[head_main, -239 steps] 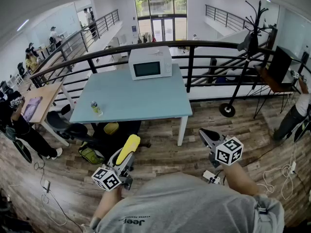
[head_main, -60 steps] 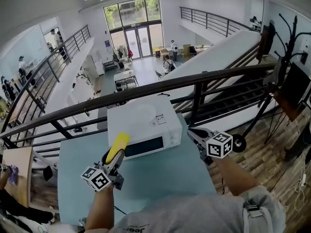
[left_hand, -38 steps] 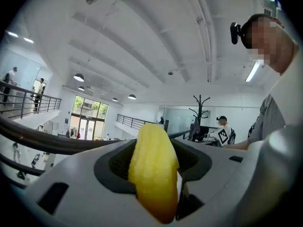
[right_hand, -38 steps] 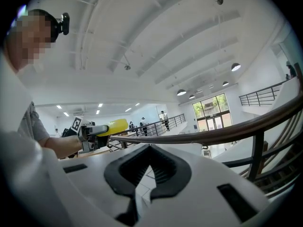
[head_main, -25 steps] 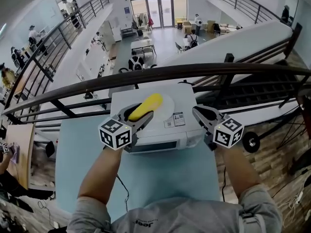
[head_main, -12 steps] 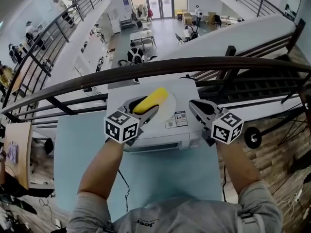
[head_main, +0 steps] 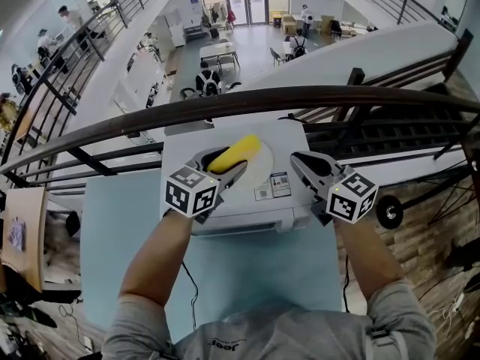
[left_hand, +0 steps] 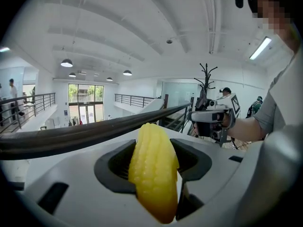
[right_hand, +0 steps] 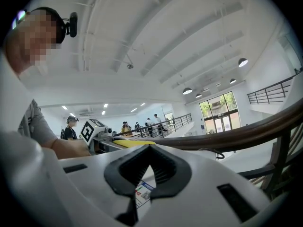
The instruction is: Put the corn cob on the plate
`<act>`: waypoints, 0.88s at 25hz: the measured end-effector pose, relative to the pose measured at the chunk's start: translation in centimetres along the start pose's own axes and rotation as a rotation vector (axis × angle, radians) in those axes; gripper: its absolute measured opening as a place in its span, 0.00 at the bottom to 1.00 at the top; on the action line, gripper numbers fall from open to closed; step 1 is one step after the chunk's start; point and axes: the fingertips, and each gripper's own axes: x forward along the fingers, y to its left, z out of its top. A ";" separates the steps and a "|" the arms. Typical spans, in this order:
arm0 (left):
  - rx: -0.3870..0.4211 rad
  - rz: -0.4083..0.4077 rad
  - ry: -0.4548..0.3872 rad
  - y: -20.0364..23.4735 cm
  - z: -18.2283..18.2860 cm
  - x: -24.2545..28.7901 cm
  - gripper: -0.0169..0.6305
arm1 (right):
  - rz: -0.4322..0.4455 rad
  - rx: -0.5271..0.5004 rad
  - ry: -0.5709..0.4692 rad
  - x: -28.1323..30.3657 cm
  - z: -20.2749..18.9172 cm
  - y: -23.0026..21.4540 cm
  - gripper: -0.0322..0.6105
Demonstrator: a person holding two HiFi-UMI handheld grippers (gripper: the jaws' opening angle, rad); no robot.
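A yellow corn cob [head_main: 235,152] is clamped in my left gripper [head_main: 234,166], which is shut on it and tilts slightly downward. The cob hangs over the left part of a white plate [head_main: 264,169] lying on top of a white microwave [head_main: 247,214]. In the left gripper view the corn cob [left_hand: 152,174] fills the gap between the jaws of the left gripper [left_hand: 153,161]. My right gripper [head_main: 295,158] hovers level to the right of the plate, shut and holding nothing. The right gripper view shows the right gripper [right_hand: 141,189] with its jaws together and the cob [right_hand: 133,143] to the left.
The microwave stands on a light blue table [head_main: 112,231], with a printed label [head_main: 271,185] on its top. A dark curved railing [head_main: 225,103] runs just behind it, above a lower floor with people. A black cable [head_main: 187,276] lies on the table.
My left gripper with the corn cob has edged forward and sunk a little over the microwave's top. The right gripper has shifted only slightly.
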 end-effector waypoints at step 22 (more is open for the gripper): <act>0.072 0.010 0.070 -0.4 -1.5 1.7 0.39 | 0.023 0.019 -0.013 0.3 -0.5 0.2 0.08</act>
